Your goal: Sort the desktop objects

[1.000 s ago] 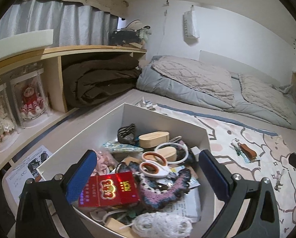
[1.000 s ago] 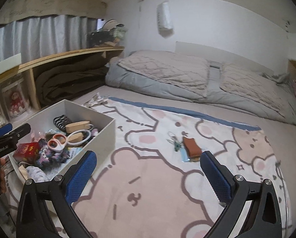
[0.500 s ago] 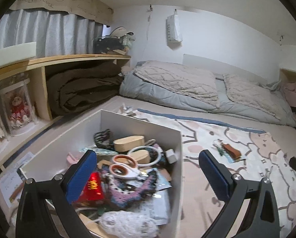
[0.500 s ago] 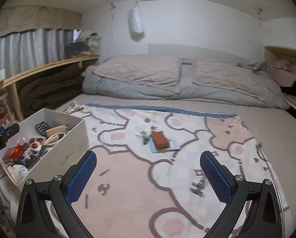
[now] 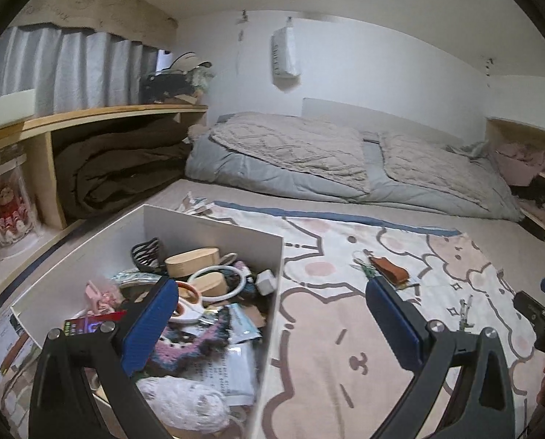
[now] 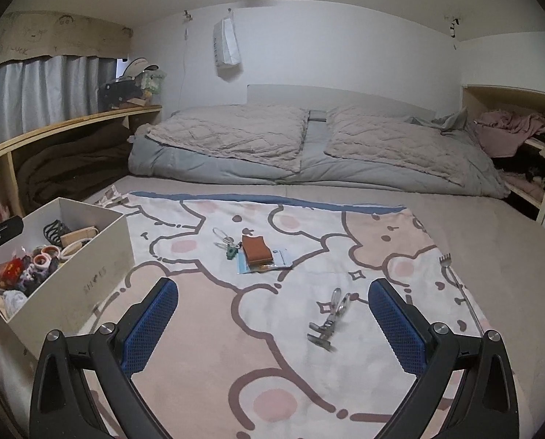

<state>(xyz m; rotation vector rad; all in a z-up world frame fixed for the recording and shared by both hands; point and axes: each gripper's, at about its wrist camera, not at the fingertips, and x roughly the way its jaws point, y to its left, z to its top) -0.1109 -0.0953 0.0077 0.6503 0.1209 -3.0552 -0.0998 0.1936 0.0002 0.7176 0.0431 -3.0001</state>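
I have swung both claws rightward off the white box (image 5: 214, 225), now at lower left. My left claw (image 5: 272, 314) and right claw (image 6: 272, 314) gape apart, empty. The metal clip (image 6: 329, 320), low centre, looks like my next pick; brown pouch (image 6: 257, 250) waits mid-frame.

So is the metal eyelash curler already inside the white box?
No, the eyelash curler lies on the bear blanket, well apart from the white box.
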